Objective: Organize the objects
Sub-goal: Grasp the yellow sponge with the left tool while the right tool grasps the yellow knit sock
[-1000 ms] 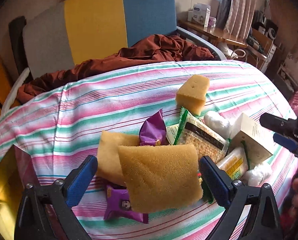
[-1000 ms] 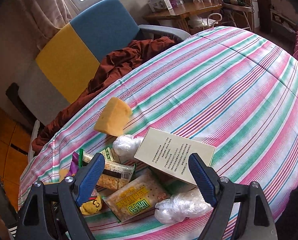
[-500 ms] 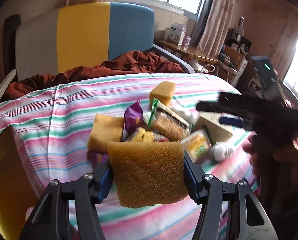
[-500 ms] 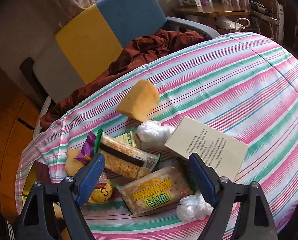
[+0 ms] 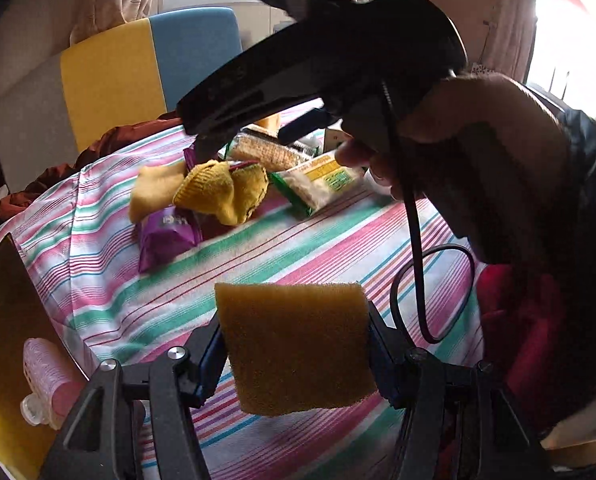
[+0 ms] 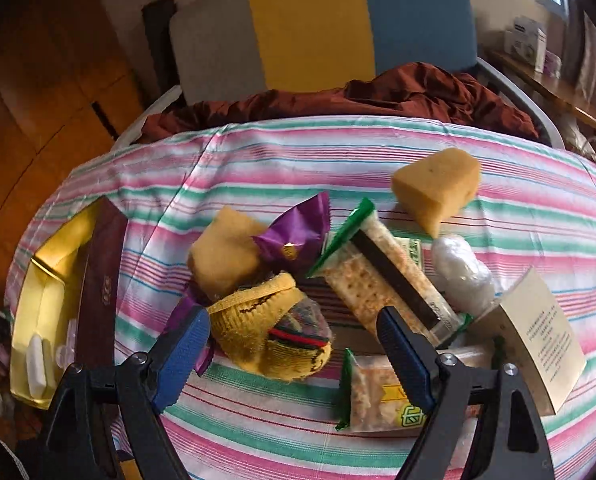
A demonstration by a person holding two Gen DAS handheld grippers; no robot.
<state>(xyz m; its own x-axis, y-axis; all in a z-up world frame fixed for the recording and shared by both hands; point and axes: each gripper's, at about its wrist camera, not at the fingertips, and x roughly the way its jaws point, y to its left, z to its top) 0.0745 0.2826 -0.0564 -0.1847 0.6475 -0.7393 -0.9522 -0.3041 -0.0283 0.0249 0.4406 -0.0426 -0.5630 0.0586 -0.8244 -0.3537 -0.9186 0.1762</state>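
The desk [image 6: 377, 152] under its pink, green and white striped cloth fills most of both views, with an armchair [image 6: 317, 28] in grey, yellow and blue panels behind it at the top of the frame and a brown blanket [image 6: 397, 92] heaped on its seat

At the left edge of the right wrist view a yellow-lined box [image 6: 46, 304] stands open on the desk, with a white block lying inside; in the left wrist view a pink ribbed roll [image 5: 46, 380] lies in it at lower left

The left claw [image 5: 294, 352] sits at the bottom of its frame, closed partway on a flat tan sponge [image 5: 294, 344], its blue pads pressed against the sponge's two side edges, holding it clear above the cloth

The right claw [image 6: 294, 344] hangs wide open with nothing between its pads, low in its own frame over the pile, a yellow knitted sock [image 6: 266, 332] lying just below the gap. In the left wrist view a hand [image 5: 477, 152] grips it at upper right

The pile lies mid-desk: a cream booklet [image 6: 537, 340] at right, a long cracker pack [image 6: 385, 276] in the centre, a second cracker pack [image 6: 381, 400] with a yellow label at lower centre, a sponge wedge [image 6: 437, 188] at upper right, another flat sponge [image 6: 222, 256] at left, a purple snack wrapper [image 6: 298, 232] beside it, and a white plastic wad [image 6: 461, 272] between the wedge and the booklet
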